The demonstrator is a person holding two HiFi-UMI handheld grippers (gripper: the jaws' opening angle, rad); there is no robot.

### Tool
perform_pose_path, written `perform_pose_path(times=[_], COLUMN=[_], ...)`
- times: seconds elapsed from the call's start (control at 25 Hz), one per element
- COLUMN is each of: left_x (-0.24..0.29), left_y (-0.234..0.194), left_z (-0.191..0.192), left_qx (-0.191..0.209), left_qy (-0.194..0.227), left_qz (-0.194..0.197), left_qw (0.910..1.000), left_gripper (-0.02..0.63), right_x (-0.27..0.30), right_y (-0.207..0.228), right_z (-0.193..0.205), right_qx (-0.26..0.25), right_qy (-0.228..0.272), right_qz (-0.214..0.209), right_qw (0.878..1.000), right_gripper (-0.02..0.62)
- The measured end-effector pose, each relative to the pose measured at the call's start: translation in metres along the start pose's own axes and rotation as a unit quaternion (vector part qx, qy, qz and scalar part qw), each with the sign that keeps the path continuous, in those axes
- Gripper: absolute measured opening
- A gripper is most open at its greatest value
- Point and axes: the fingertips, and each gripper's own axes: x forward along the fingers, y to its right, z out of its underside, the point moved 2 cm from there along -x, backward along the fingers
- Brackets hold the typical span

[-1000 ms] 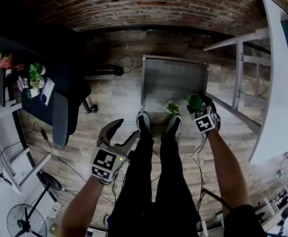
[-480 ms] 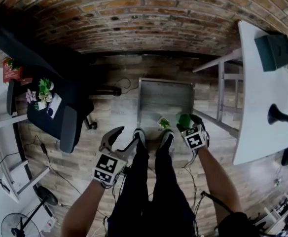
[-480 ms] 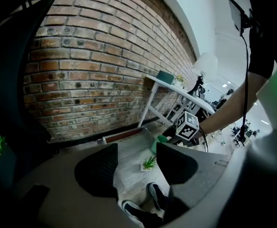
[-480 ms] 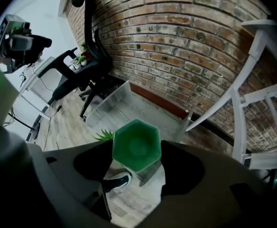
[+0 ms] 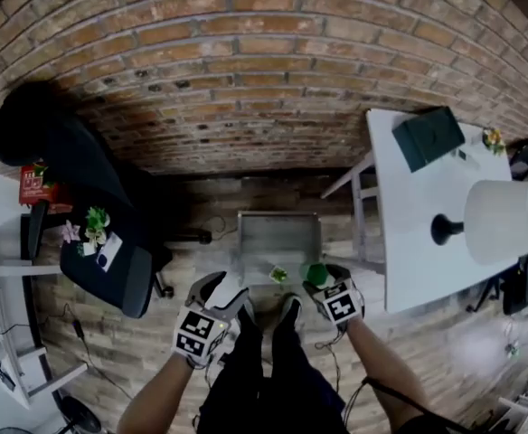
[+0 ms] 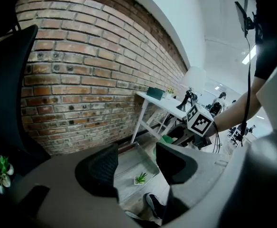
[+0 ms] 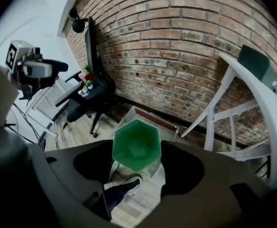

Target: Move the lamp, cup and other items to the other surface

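Observation:
My right gripper [image 5: 319,280] is shut on a green hexagonal cup [image 5: 315,274], held in the air above the floor. In the right gripper view the cup [image 7: 137,145] sits upright between the two pads of that gripper [image 7: 137,161]. My left gripper [image 5: 221,294] is open and empty; in its own view this gripper [image 6: 136,164] has only the floor between its jaws. A white-shaded lamp [image 5: 504,221] on a black base stands on the white table [image 5: 407,242] at the right. A small potted plant [image 5: 279,275] stays on the low grey surface [image 5: 278,231] by my feet.
A dark green box [image 5: 429,136] lies at the white table's far end. A black office chair [image 5: 119,269] at the left carries small plants [image 5: 93,224]. The brick wall [image 5: 246,80] stands behind the low surface. A cable runs across the wooden floor.
Both grippers have risen away from the low grey surface, the right one carrying the green cup. The view has lifted, bringing the lamp and more of the white table into sight.

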Motion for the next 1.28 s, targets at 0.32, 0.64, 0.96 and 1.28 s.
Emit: perform_pose_path(times=[0.32, 0.64, 0.96, 1.28], left_x=[-0.04, -0.044, -0.016, -0.008], left_y=[0.013, 0.032, 0.058, 0.083], left_z=[-0.068, -0.123, -0.14, -0.131], left_qx=[0.011, 0.036, 0.072, 0.081], left_qy=[0.051, 0.092, 0.087, 0.064], left_qz=[0.01, 0.047, 0.108, 0.115], left_qw=[0.9986, 0.9939, 0.9877, 0.988], left_gripper=[0.244, 0.236, 0.233, 0.23], right_x=[-0.133, -0.263, -0.334, -0.36], right_y=[0.016, 0.054, 0.107, 0.153], right_z=[-0.029, -0.022, 0.032, 0.088], right_qx=[0.054, 0.1, 0.186, 0.216], right_qy=[0.076, 0.134, 0.144, 0.137], right_qz=[0.036, 0.11, 0.204, 0.231], right_qw=[0.995, 0.98, 0.95, 0.939], right_gripper=[0.319, 0.319, 0.319, 0.319])
